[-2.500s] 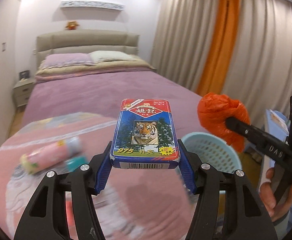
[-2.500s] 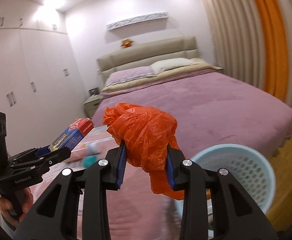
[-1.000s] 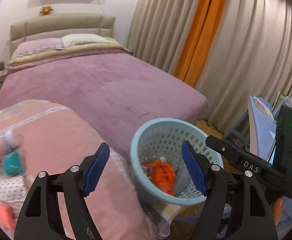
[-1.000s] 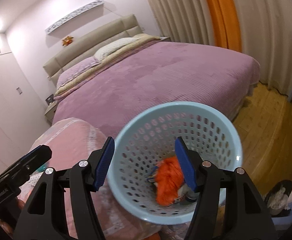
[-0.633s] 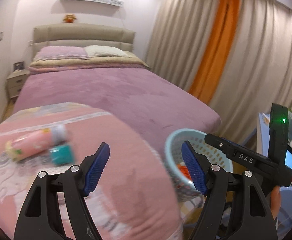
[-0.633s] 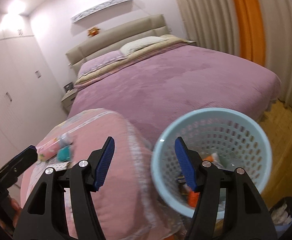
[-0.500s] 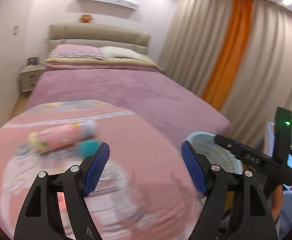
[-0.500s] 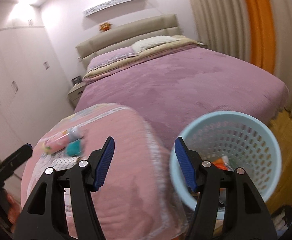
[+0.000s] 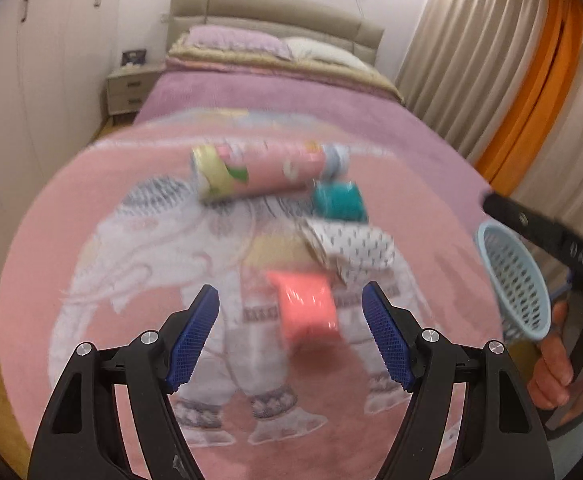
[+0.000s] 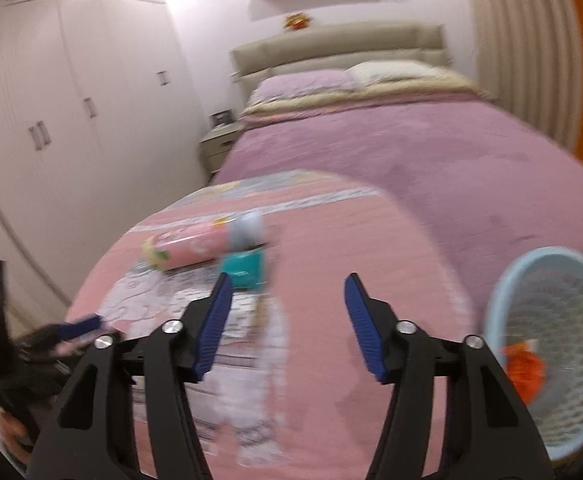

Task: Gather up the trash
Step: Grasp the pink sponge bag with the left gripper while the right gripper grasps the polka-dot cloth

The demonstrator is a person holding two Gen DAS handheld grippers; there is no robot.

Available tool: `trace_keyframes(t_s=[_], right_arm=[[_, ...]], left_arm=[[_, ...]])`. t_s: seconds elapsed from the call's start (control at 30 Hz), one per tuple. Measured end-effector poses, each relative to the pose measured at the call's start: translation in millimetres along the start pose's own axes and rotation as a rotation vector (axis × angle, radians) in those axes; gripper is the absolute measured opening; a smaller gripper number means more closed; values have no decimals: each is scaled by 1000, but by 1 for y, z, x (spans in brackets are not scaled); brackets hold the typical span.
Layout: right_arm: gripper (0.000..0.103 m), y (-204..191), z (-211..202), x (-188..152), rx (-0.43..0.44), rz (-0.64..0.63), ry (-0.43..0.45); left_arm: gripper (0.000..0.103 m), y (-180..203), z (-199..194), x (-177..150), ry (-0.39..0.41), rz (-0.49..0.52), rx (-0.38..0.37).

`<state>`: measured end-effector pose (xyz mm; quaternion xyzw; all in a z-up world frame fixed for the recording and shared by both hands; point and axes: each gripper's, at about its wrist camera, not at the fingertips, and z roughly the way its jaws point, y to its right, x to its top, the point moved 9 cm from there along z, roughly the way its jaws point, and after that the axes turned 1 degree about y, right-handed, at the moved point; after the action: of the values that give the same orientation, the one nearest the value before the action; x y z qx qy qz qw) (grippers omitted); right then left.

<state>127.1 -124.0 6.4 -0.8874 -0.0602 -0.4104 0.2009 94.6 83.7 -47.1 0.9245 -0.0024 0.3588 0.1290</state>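
Note:
Trash lies on a pink elephant blanket (image 9: 91, 240) at the foot of the bed: a pink tube-shaped can (image 9: 259, 170), a teal box (image 9: 337, 202), a white dotted packet (image 9: 355, 246) and a coral-red wrapper (image 9: 305, 306). My left gripper (image 9: 291, 332) hangs open just above the blanket, the red wrapper lying between and beyond its fingers, untouched. My right gripper (image 10: 287, 324) is empty over the blanket, its jaws closing; the teal box (image 10: 243, 270) and pink can (image 10: 195, 246) lie just past its left finger. The light blue basket (image 10: 503, 308) at right holds the orange bag (image 10: 525, 366).
A purple bed (image 10: 431, 160) stretches behind the blanket, with a nightstand (image 9: 127, 90) and white wardrobes (image 10: 71, 100) on the left. Beige and orange curtains (image 9: 531, 80) hang on the right. A hand holds the right gripper's handle (image 9: 551, 248) beside the basket (image 9: 519, 280).
Both grippers swung left, away from the basket and over the pink blanket. The trash items now sit close in front of the fingers. The right jaws have narrowed a little.

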Motion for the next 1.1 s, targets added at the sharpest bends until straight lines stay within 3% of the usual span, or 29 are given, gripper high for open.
trace_keyframes(t_s=[0.1,0.27,0.33,0.43,0.5,0.63,0.83,1.0,1.1], right_arm=[[51,-15,22,-7,54,-21,-48],[51,-37,47,-15,78,-73,-95],[51,-43,56,-19,77,-82,-114],[51,-48,68,-21,83,-98,-132],[51,-52,77,-23,83,-105,-146],[51,-54,89,-28,84,-105,-177],[51,-65,92,-46,99,-134,-230],[51,-81,77,-69,180,-141,-293],[51,-81,65,-67,130,-200,-244]], left_arm=[[72,5,12,-16,-47,-13,-36],[72,6,29,-21,-68,10,24],[68,4,36,-23,-83,14,50],[48,0,39,-26,-85,26,78],[40,-4,35,-26,-82,39,91],[40,-15,30,-26,-76,6,66],[40,-52,18,-18,-22,-60,105],[40,-89,15,-17,-21,-126,180],[40,-99,12,-15,0,-162,147]])
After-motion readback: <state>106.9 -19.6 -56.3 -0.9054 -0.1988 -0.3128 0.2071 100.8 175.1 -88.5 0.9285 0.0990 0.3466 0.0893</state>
